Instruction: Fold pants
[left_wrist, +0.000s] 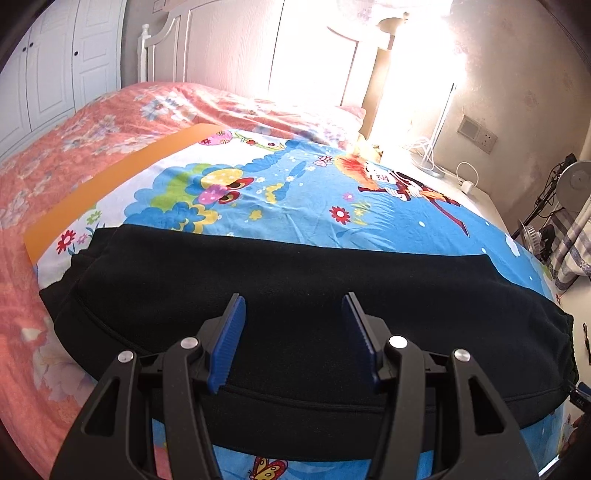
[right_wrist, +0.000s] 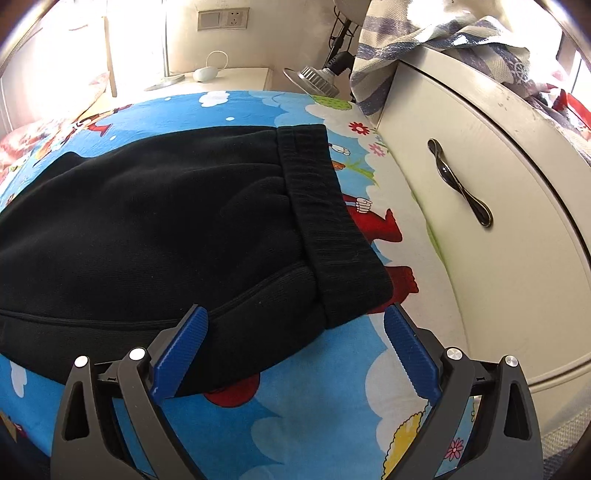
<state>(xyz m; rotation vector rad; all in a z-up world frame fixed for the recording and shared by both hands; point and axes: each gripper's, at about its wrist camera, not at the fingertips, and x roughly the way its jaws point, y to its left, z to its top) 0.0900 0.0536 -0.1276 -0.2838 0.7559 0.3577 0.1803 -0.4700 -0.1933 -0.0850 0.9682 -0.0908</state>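
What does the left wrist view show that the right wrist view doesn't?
Only the left wrist view: the orange mat under the cartoon sheet, the floral bedspread, the headboard, and the open left gripper over the pants' middle. Only the right wrist view: the ribbed waistband, the white cabinet and its handle, and the open right gripper at the waistband corner. Both: the black pants lying flat on the sheet.

Black angular gripper (left_wrist: 293, 299) frames, ribbed blue finger pads (right_wrist: 184, 350), round silver screws.
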